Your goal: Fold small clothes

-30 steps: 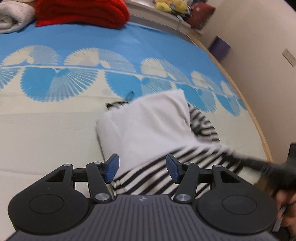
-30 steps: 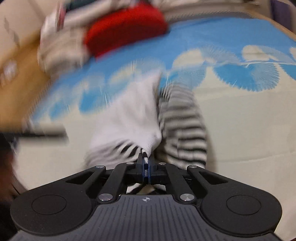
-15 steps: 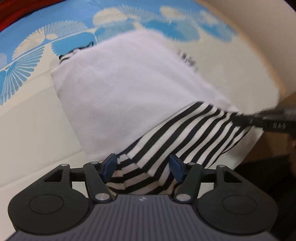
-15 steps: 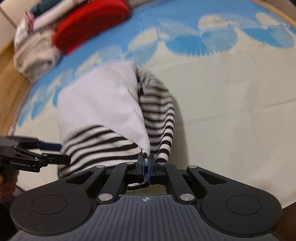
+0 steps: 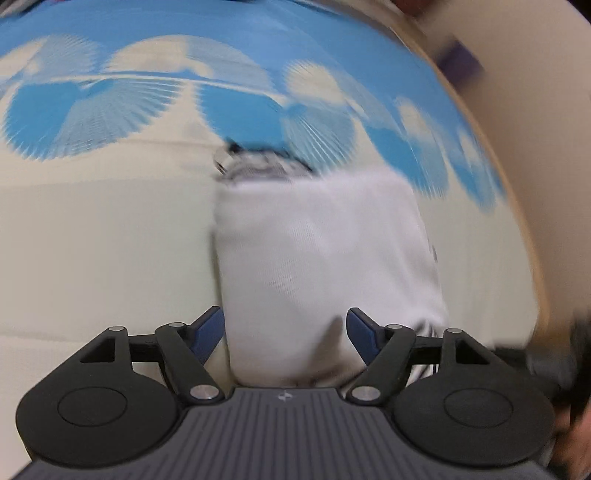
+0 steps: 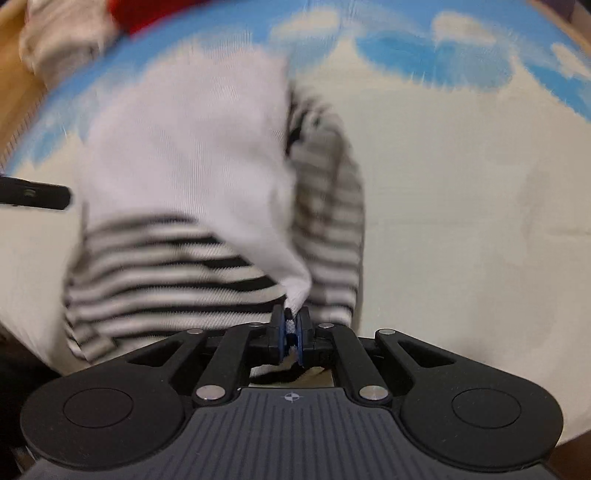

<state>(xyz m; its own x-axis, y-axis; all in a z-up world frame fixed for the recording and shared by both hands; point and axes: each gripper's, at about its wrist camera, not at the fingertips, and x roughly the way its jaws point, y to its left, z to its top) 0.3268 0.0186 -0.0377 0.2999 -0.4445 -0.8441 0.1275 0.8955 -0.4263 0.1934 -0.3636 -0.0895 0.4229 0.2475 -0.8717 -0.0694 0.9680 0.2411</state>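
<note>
A small garment, white with black-and-white striped parts [image 6: 192, 155], lies on the bed. In the left wrist view only its white panel [image 5: 317, 258] shows, with a dark collar edge [image 5: 258, 162] at its far end. My left gripper [image 5: 286, 330] is open, its jaws on either side of the garment's near edge, and holds nothing. My right gripper [image 6: 291, 323] is shut on a white corner of the garment, with the striped part [image 6: 166, 273] to its left. The left gripper's tip [image 6: 37, 194] shows at the left edge of the right wrist view. Both views are blurred.
The bed sheet [image 5: 92, 240] is cream with blue fan prints at the far side [image 5: 81, 110]. A red folded item [image 6: 147, 11] and a grey-white pile [image 6: 62, 37] sit at the far left in the right wrist view. A wooden bed edge and wall [image 5: 535, 166] run along the right.
The striped part in front of the left gripper is now gone from its view; only white fabric shows. The right gripper stays shut on the garment, which looks closer and larger in its view.
</note>
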